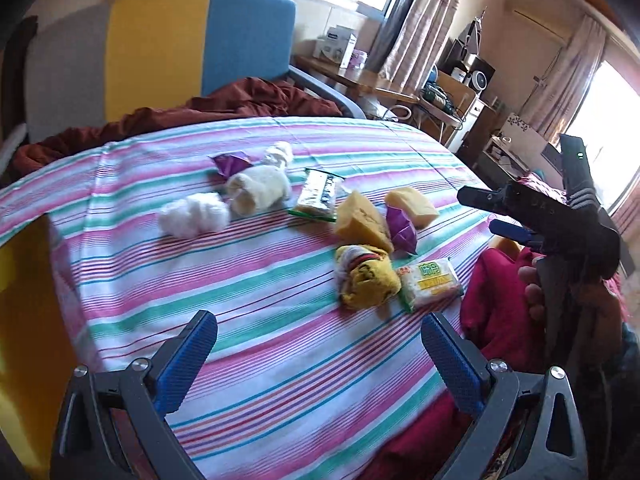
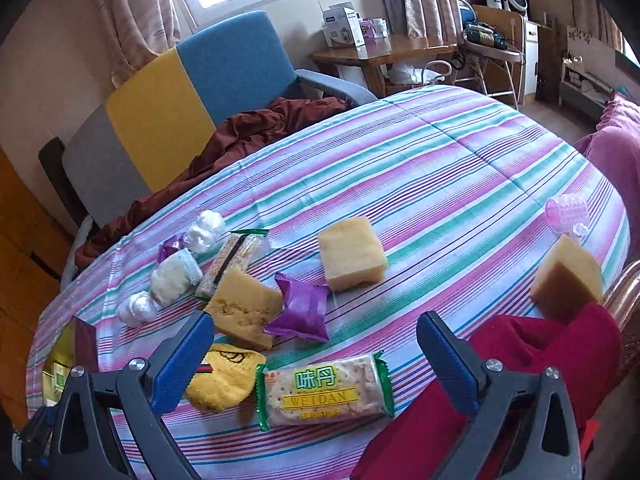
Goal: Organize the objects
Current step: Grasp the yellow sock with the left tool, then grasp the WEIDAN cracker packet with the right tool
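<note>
Small objects lie on a striped cloth. In the right wrist view: a cracker packet, a yellow sock, a purple wrapper, three sponges, a snack bar, white rolled socks and cotton balls. My right gripper is open, just above the cracker packet. My left gripper is open and empty, short of the yellow sock and cracker packet. The right gripper shows at the right of the left wrist view.
A red cloth lies at the near right edge. A pink plastic cup sits at the far right. A yellow and blue chair with a brown blanket stands behind. A wooden table is further back.
</note>
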A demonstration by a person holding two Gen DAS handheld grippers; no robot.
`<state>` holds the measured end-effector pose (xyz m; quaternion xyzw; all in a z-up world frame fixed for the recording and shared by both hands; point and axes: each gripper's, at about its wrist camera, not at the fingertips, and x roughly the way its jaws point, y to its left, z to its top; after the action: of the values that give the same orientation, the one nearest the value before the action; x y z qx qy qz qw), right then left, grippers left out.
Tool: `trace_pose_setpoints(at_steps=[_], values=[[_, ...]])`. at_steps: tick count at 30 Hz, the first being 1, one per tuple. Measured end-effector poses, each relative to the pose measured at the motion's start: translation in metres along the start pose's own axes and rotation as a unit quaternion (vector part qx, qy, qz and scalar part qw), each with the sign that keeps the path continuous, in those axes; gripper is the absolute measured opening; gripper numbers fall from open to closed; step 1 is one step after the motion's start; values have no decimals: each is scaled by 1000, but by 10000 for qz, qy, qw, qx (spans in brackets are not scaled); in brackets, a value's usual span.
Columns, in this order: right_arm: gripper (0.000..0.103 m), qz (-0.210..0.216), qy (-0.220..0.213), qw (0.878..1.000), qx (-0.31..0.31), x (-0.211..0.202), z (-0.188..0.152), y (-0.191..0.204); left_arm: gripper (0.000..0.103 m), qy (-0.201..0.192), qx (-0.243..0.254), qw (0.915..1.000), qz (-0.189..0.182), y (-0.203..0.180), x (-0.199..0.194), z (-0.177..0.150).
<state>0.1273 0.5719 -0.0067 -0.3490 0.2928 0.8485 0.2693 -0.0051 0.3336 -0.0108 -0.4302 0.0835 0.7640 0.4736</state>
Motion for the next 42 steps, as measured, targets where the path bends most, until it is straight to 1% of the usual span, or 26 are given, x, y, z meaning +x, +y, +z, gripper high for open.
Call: trace_pose_setpoints(at_steps=[2, 4, 7, 9, 12, 14, 15, 17, 19, 21, 22, 23, 25, 28, 32, 34, 36, 38, 39, 40, 41, 42], values=[[103, 81, -20, 9999, 82, -1, 2, -3, 103, 60, 16, 9999, -105, -4, 12, 4], [103, 286, 46, 9993, 232, 3, 2, -7, 102, 118, 54, 9998, -159, -12, 29, 10], [103, 441, -53, 9987, 263, -2, 0, -7, 98, 263, 75, 9994, -213, -21, 55, 18], [103, 581, -25, 9980, 258, -1, -1, -6, 95, 365, 79, 9989, -287, -25, 71, 22], [102, 733, -16, 9968, 313, -1, -1, -8, 87, 474, 115, 9985, -240, -32, 94, 27], [102, 828, -47, 9960, 342, -2, -2, -9, 77, 596, 92, 9979, -234, -33, 108, 29], [102, 857, -61, 9957, 356, -2, -2, -9, 74, 659, 57, 9976, -225, -32, 116, 30], [102, 910, -72, 9951, 373, -2, -2, -10, 64, 776, -13, 9967, -228, -30, 127, 31], [102, 965, -73, 9945, 390, -1, -2, -11, 62, 908, -102, 9954, -272, -26, 137, 29], [102, 1005, -76, 9941, 398, -1, -2, -11, 60, 811, -44, 9964, -255, -25, 138, 28], [102, 1023, -71, 9939, 404, -1, -2, -11, 55, 790, -5, 9966, -222, -24, 136, 26], [102, 1039, -67, 9937, 407, -1, -2, -11, 47, 755, 21, 9969, -208, -23, 134, 24], [102, 1060, -53, 9935, 411, 0, -2, -11, 40, 728, -70, 9970, -270, -17, 126, 21], [102, 1164, 66, 9925, 377, 4, -1, -10, 38, 612, -143, 9978, -192, -5, 108, 8], [101, 1249, 390, 9910, 272, 12, -1, -6, 38, 445, -193, 9988, -76, 13, 79, -19], [101, 1235, 685, 9899, 111, 19, -1, -1, 38, 402, -260, 9988, -47, 22, 66, -31], [101, 1148, 1062, 9875, -213, 28, 0, 9, 38, 378, -285, 9989, -29, 28, 55, -41], [101, 1007, 1461, 9810, -779, 35, -2, 23, 39, 372, -318, 9988, -58, 32, 51, -46], [101, 939, 1676, 9740, -1199, 39, -4, 34, 39, 366, -346, 9987, -100, 35, 50, -47], [101, 863, 1911, 9626, -1713, 42, -8, 45, 39, 359, -376, 9986, -137, 35, 50, -48], [101, 701, 2136, 9457, -2348, 46, -15, 58, 39, 350, -400, 9985, -162, 35, 51, -48], [101, 538, 2289, 9296, -2837, 49, -22, 65, 40, 339, -418, 9984, -177, 35, 51, -48]])
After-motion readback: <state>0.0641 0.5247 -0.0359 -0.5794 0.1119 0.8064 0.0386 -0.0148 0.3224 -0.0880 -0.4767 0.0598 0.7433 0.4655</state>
